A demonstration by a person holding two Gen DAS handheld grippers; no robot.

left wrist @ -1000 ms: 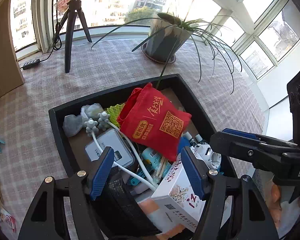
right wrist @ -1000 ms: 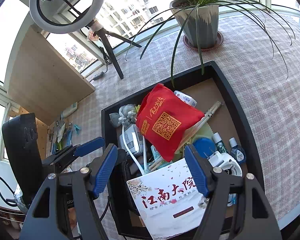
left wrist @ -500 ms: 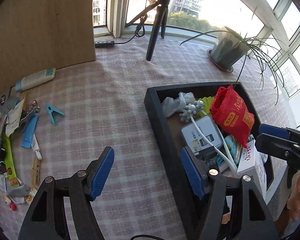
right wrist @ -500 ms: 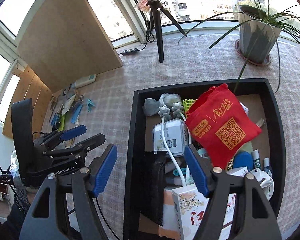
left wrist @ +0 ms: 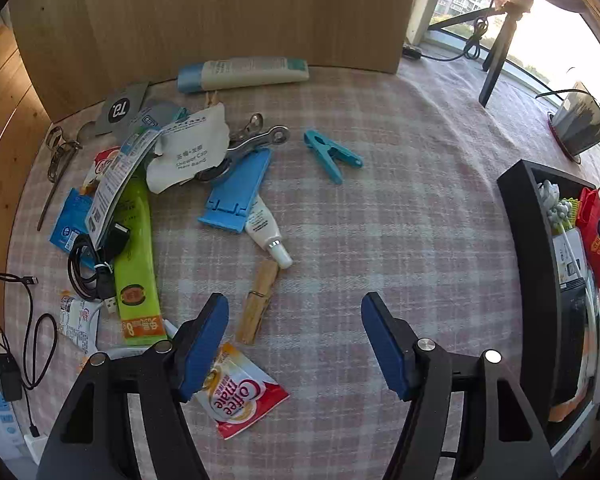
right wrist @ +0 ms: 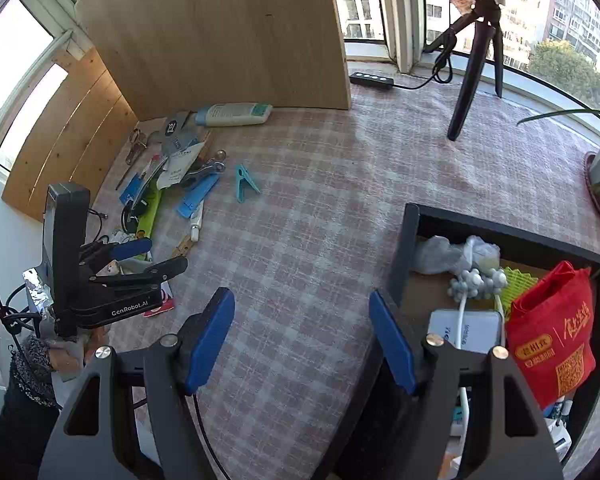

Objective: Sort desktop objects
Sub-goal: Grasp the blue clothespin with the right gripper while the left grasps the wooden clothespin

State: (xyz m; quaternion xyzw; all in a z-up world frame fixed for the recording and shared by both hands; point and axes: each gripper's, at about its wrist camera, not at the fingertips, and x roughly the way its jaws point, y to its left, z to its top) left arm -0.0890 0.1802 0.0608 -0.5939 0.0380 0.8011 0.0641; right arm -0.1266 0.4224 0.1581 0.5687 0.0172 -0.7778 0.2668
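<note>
My left gripper (left wrist: 296, 344) is open and empty above the checked cloth, near a wooden clothespin (left wrist: 257, 301), a small white tube (left wrist: 266, 232) and a Coffee-mate sachet (left wrist: 240, 394). Beyond lie a blue flat stand (left wrist: 238, 190), a teal clip (left wrist: 331, 155), a green packet (left wrist: 134, 264) and a lotion tube (left wrist: 244, 74). The black tray (left wrist: 534, 264) stands at the right. My right gripper (right wrist: 302, 344) is open and empty beside the tray's left wall (right wrist: 404, 256); the tray holds a red bag (right wrist: 552, 332) and a white box (right wrist: 466, 330). The left gripper also shows in the right wrist view (right wrist: 148, 258).
A wooden board (right wrist: 220, 36) stands behind the pile. A black cable and charger (left wrist: 8, 344) lie at the far left. A tripod (right wrist: 474, 64), a power strip (right wrist: 372, 80) and a potted plant (left wrist: 580, 124) stand at the back by the window.
Both grippers have swung left, away from the tray. The left gripper now faces the loose pile on the cloth; the right gripper has moved from over the tray to its left edge.
</note>
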